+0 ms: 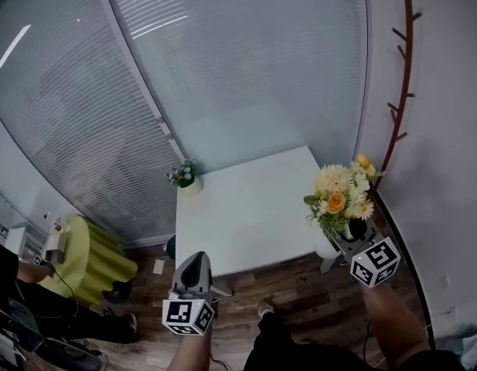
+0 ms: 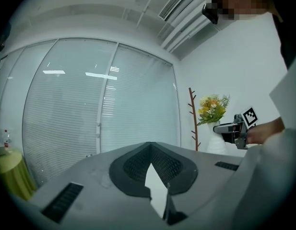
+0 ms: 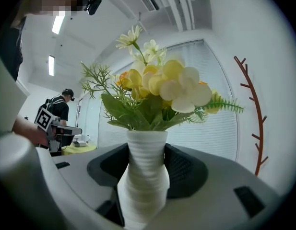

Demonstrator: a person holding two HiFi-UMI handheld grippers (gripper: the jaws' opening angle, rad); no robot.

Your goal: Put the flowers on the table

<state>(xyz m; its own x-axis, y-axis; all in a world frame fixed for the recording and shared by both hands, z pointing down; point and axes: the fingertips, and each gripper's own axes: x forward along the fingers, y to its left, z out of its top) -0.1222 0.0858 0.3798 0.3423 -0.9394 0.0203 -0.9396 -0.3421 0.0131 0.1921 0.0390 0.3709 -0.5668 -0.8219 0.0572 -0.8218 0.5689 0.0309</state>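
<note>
One white vase (image 3: 143,195) of flowers (image 3: 157,87) clamped in right gripper (image 3: 144,169) | left gripper (image 2: 150,145) closed, empty

**Room count: flowers, grippers, furniture**

Two flower bunches: one yellow bouquet (image 1: 342,195) in one white vase (image 3: 140,190), and one small posy (image 1: 183,175) on the single white table (image 1: 246,215). Two grippers: left gripper (image 2: 148,145), right gripper (image 3: 144,159). One branch-shaped coat rack (image 1: 400,91).

Closed blinds (image 1: 76,114) covered the glass walls (image 1: 246,68). A brown branch-like coat rack (image 1: 405,76) stood against a white wall (image 1: 447,168). The floor (image 1: 300,280) was dark wood.
</note>
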